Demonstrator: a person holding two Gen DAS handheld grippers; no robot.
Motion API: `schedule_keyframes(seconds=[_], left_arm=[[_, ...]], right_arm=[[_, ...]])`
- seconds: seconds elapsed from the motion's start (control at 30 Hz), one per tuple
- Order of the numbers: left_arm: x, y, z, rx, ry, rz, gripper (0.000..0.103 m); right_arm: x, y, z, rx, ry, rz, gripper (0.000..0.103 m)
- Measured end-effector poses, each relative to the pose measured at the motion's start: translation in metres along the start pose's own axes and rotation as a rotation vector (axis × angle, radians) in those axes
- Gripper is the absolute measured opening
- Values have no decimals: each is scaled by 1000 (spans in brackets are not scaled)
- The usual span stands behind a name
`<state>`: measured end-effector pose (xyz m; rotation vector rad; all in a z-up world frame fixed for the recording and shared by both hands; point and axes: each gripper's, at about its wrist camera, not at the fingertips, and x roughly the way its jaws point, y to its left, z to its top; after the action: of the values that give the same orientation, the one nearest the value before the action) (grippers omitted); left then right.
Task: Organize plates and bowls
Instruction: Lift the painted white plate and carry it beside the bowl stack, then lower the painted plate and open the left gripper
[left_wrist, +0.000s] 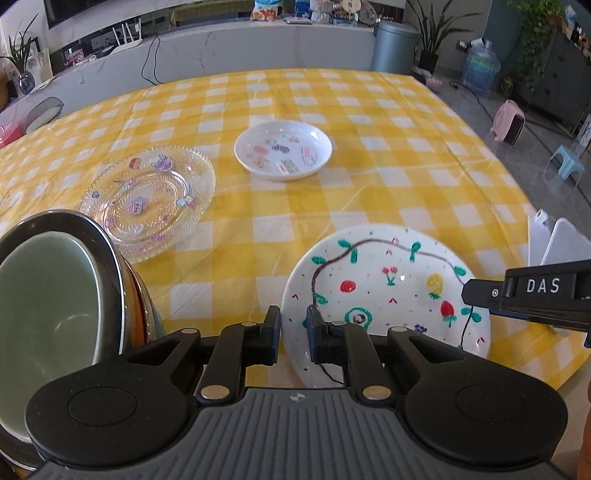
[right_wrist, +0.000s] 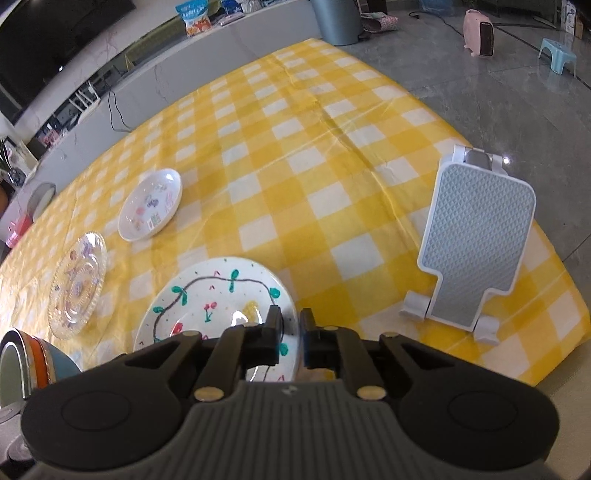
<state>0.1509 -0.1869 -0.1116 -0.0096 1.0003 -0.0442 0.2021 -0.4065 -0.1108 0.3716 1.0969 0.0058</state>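
Left claw (left_wrist: 294, 325) clamped on the near-left rim of the painted plate (left_wrist: 388, 291). Right claw (right_wrist: 291, 325) astride the opposite rim, slightly apart, with no pressure seen.

Bench (left_wrist: 369, 110): covered by a yellow check cloth, smooth, likely slick under crockery.

Painted plate: at the near edge of the bench, between both claws. Judged stiff, glazed, fairly heavy and breakable. Best gripped at the rim, square across the lip. A single-sided grip is likely to let it droop or slide out.

Glass plate (left_wrist: 147, 199): flat on the cloth, left of centre, just beside the bowls. Judged brittle, with a beaded edge offering some bite. To be taken at the rim only.

Stack of bowls (left_wrist: 48, 295): near left, nested, green one innermost. Judged heavy as a set, so better used as a resting place than carried.

Small white dish (left_wrist: 283, 150): mid-bench, well apart from the rest. Judged light, with a raised lip easy to pinch.
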Motion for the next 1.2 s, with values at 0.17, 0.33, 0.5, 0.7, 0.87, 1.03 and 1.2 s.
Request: schedule_keyframes(seconds=[0.17,0.33,0.5,0.7,0.87,1.03,1.2], left_arm=[[-1,-3,-1,24,-3,17,16],[-1,-7,-1,50,1,31,16],[-4,-2,2,27,5,10,17],[-27,1,11,34,-36,-18,29],[-47,13,23,35,-51,-53,31],[-58,28,35,37,-35,-78,35],[-65,48,50,2,-41,-118,41]], right_arm=[[5,7,-3,-34,28,-33,14],[7,10,-3,-47,46,-44,16],[5,11,-3,-49,40,-47,18],[-9,17,-5,-87,-36,-53,34],[-15,15,-4,-72,-79,-41,36],[-23,15,-3,-39,-118,-27,37],[-28,22,-3,32,-156,55,42]])
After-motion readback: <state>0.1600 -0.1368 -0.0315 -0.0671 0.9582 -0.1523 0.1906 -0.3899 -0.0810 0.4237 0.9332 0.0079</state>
